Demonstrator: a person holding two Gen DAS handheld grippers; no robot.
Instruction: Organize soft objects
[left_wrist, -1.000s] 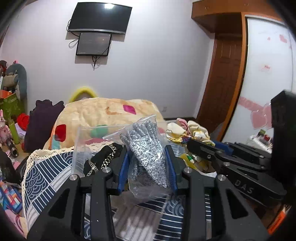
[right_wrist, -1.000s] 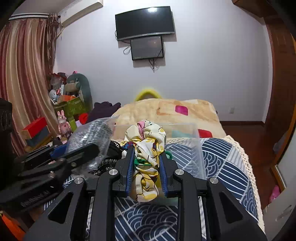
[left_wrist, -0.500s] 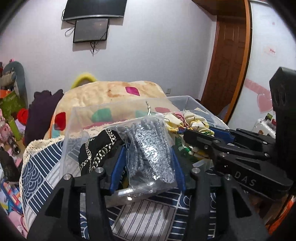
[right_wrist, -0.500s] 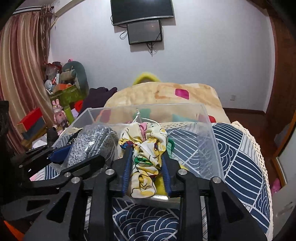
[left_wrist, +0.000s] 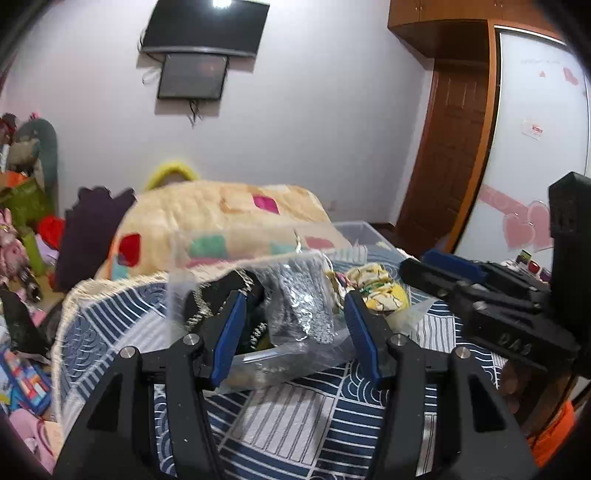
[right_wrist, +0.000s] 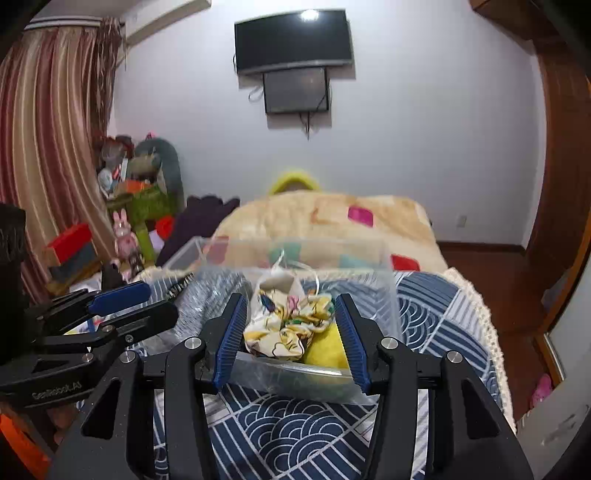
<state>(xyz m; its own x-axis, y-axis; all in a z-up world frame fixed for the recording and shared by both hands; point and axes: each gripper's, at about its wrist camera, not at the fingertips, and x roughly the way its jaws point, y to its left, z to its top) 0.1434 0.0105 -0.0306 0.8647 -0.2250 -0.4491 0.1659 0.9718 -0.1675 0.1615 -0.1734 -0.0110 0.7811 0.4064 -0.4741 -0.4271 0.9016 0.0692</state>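
- Navy-and-white wave-patterned bedspread covers the near bed, with a cream fringe along its right edge.
- Beige fleece blanket with coloured patches is heaped at the far end, behind everything else.
- Clear rectangular plastic storage bin sits on the bedspread, and all the soft items lie inside it.
- Silver sequinned fabric in a clear plastic bag lies in the bin's middle, between the left gripper's blue-padded fingers but apart from both; the jaws stand wide and hold nothing.
- Black fabric with a gold chain print rests in the bin just left of the silver bag.
- Yellow-and-white printed cloth bundle lies at the bin's right end, on a plain yellow soft item. The right gripper frames it with jaws spread wide, pads clear of the cloth, gripping nothing.
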